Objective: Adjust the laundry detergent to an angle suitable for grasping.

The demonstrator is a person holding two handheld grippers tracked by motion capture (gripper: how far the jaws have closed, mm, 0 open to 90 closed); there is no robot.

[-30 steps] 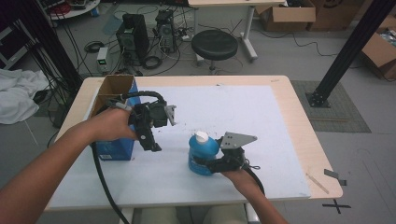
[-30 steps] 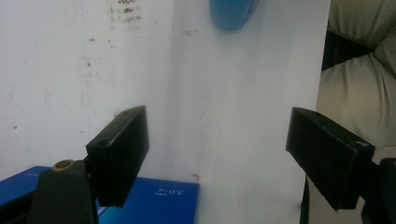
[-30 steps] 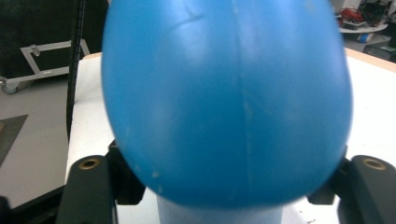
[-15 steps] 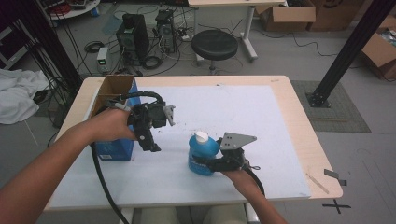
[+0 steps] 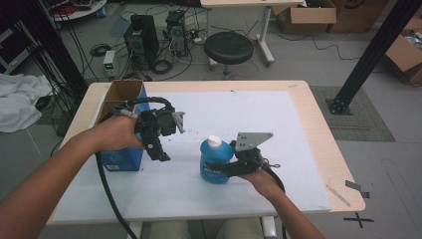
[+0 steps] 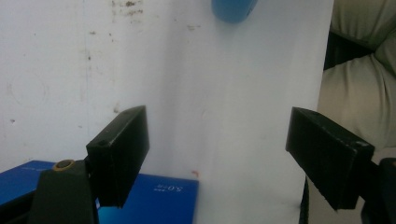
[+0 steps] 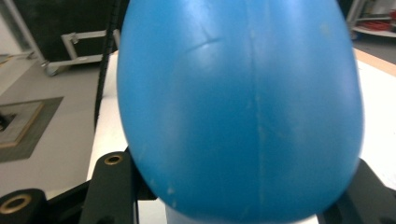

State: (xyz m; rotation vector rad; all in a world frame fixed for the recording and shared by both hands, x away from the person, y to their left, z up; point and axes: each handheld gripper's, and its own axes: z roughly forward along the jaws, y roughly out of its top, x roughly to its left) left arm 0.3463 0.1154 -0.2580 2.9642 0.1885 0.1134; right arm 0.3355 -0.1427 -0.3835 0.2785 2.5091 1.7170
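A blue plastic bottle [image 5: 215, 162] with a white cap stands upright on the white mat [image 5: 259, 114], near the front middle. My right gripper [image 5: 222, 169] reaches in from its right side. Its jaws have just been closing and now press on the bottle's lower body [image 7: 238, 107], one on each side. My left gripper [image 5: 158, 149] hangs above the mat to the left, pointing down beside a blue box [image 5: 119, 160]. Its jaws stand wide open [image 6: 224, 158] with nothing between them. The bottle's base [image 6: 233, 8] lies far ahead of them.
The blue box [image 6: 154, 196], its cardboard top open, stands at the mat's left edge. The wooden table edge [image 5: 343, 164] runs right of the mat. A stool [image 5: 229, 47], computers and cables are on the floor behind the table.
Both hands and the bottle keep their places. The right jaws look drawn tighter against the bottle.
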